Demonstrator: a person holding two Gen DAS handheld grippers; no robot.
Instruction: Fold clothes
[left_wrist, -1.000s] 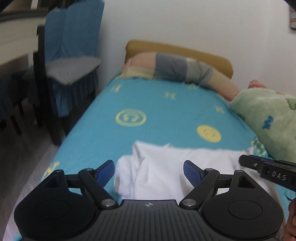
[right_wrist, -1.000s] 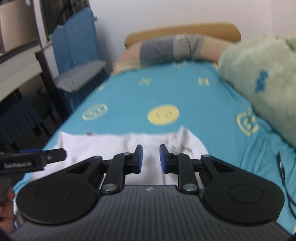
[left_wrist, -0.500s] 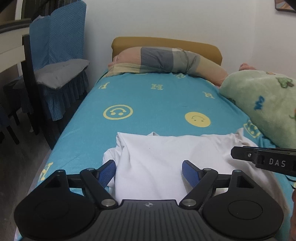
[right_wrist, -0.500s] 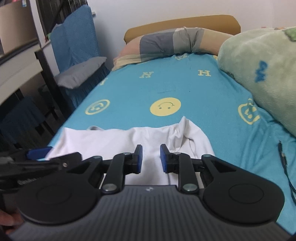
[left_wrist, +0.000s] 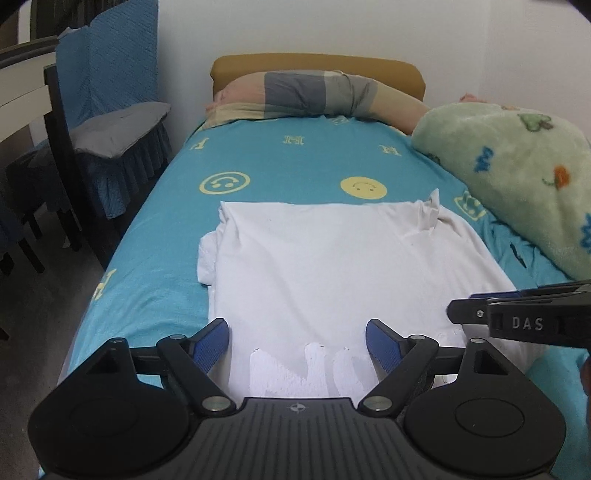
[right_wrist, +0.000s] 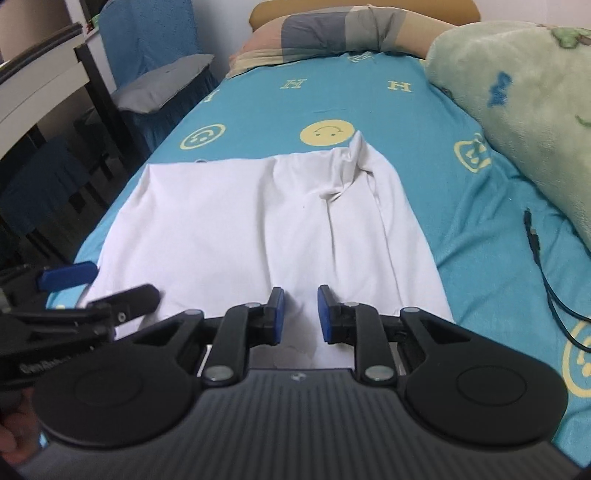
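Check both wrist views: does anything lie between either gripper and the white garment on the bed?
Nothing visible does. The white garment lies spread on the blue sheet, directly ahead of the left gripper and the right gripper. The black cable and green blanket lie off to the right.

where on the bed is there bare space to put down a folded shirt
Bare blue sheet lies between the white garment and the striped pillow, around the smiley prints. A narrower strip runs along the garment's left edge by the chair. The right side is crowded: the green blanket piles there and a black cable lies beside the garment.
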